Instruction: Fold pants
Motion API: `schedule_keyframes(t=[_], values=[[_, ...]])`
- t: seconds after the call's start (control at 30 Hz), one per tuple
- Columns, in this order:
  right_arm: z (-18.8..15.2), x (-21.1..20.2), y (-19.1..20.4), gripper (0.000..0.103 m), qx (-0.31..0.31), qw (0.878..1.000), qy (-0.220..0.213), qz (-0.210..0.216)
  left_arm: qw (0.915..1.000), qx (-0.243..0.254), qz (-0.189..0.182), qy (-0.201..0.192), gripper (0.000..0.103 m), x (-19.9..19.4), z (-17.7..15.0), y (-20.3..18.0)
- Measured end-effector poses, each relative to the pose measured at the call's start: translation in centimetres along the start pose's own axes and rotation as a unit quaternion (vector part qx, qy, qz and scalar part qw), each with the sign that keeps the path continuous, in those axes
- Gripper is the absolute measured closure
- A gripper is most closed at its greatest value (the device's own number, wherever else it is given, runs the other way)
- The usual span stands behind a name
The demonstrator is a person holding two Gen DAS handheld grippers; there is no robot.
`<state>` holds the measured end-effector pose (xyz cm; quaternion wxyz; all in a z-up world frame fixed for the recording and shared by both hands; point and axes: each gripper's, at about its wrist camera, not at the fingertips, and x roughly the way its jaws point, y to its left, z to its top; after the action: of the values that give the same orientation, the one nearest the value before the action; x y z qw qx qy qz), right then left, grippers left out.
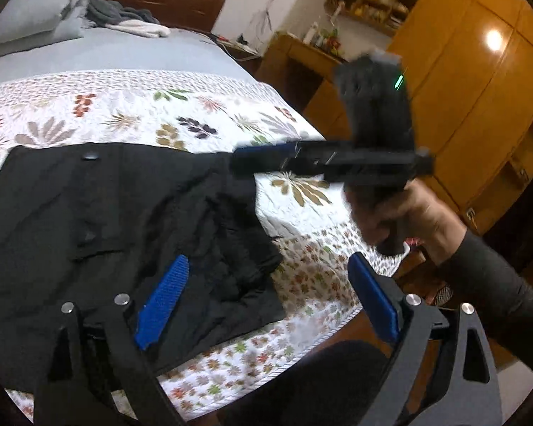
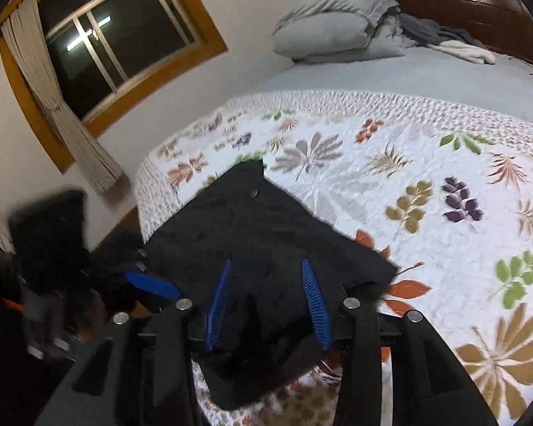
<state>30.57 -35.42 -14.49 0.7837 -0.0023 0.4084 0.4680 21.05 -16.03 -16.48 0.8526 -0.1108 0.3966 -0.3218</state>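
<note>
Black pants (image 1: 124,220) lie folded in a flat bundle on the floral quilt (image 1: 160,106) near the bed's foot edge; they also show in the right wrist view (image 2: 259,241). My left gripper (image 1: 266,294) is open and empty, its blue pads wide apart, hovering over the bundle's near right corner. My right gripper (image 2: 270,301) is open and empty above the pants' near edge. In the left wrist view the right gripper (image 1: 266,158) shows blurred over the pants' far right corner, held by a hand (image 1: 401,213).
Grey pillows (image 2: 337,25) and loose grey and white clothes (image 2: 455,46) lie at the bed's head. A curtained window (image 2: 99,42) is on the left wall. A wooden wardrobe (image 1: 472,113) and shelves (image 1: 369,3) stand to the right of the bed.
</note>
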Motion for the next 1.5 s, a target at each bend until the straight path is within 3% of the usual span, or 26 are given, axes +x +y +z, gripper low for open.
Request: schedule_keyframes(t=[0.13,0.23,0.33,0.43,0.53,0.63,0.73,0.9,0.97,1.03,1.1,1.23,1.3,1.4,1.47,1.5], values=[[-1.6,3.0,-2.3,0.062,0.032,0.998,0.037,-0.029,0.9997,-0.014,0.021,-0.001,0.011,-1.3,-0.4,2.1],[-2.7,3.0,-2.8,0.061,0.058,0.997,0.036,-0.041,0.9981,-0.06,0.01,-0.008,0.011,-2.8,-0.6,4.6],[-2.6,0.6,-1.2,0.059,0.061,0.996,-0.002,-0.062,0.9941,-0.104,-0.004,-0.031,0.011,-4.8,-0.6,7.1],[-3.1,-1.6,2.3,0.059,0.059,0.996,-0.041,-0.053,0.9885,-0.143,-0.01,-0.05,0.011,-6.8,-0.4,9.4],[-4.2,-1.2,6.5,0.059,0.043,0.998,-0.04,-0.022,0.9849,-0.165,-0.007,-0.053,0.01,-8.3,-0.4,11.2],[-5.6,0.2,7.6,0.059,0.051,0.998,-0.015,-0.032,0.9819,-0.184,-0.008,-0.042,0.009,-9.3,-0.6,13.1],[-7.5,2.0,6.6,0.064,0.067,0.995,0.015,-0.071,0.9768,-0.212,-0.015,-0.025,0.009,-10.0,-1.4,15.0],[-8.1,2.3,6.0,0.066,0.091,0.992,0.022,-0.085,0.9604,-0.275,-0.042,-0.02,0.009,-11.3,-2.8,19.4],[-7.7,1.4,6.1,0.063,0.108,0.991,0.016,-0.083,0.9535,-0.296,-0.053,-0.022,0.008,-11.8,-3.1,21.0],[-6.4,-0.1,6.3,0.054,0.12,0.989,-0.012,-0.08,0.9479,-0.312,-0.06,-0.014,0.008,-12.0,-3.0,22.8],[-5.1,-0.8,5.5,0.049,0.138,0.987,-0.033,-0.081,0.9467,-0.313,-0.075,0.003,0.008,-11.5,-2.3,24.3],[-2.7,0.4,1.4,0.049,0.214,0.973,-0.057,-0.061,0.947,-0.305,-0.092,0.043,0.008,-9.4,-0.6,26.1],[-2.2,1.8,-0.4,0.05,0.238,0.968,-0.047,-0.068,0.9446,-0.304,-0.101,0.073,0.008,-8.0,-0.1,27.1],[-2.7,4.0,-3.1,0.054,0.268,0.959,0.0,-0.097,0.9447,-0.299,-0.096,0.093,0.008,-6.5,0.4,28.4],[-3.0,3.0,-3.8,0.048,0.285,0.955,-0.007,-0.079,0.9424,-0.302,-0.11,0.092,0.008,-6.2,0.7,29.2],[-3.4,1.9,-4.2,0.032,0.301,0.951,-0.021,-0.064,0.9409,-0.301,-0.124,0.091,0.008,-6.1,0.9,29.6]])
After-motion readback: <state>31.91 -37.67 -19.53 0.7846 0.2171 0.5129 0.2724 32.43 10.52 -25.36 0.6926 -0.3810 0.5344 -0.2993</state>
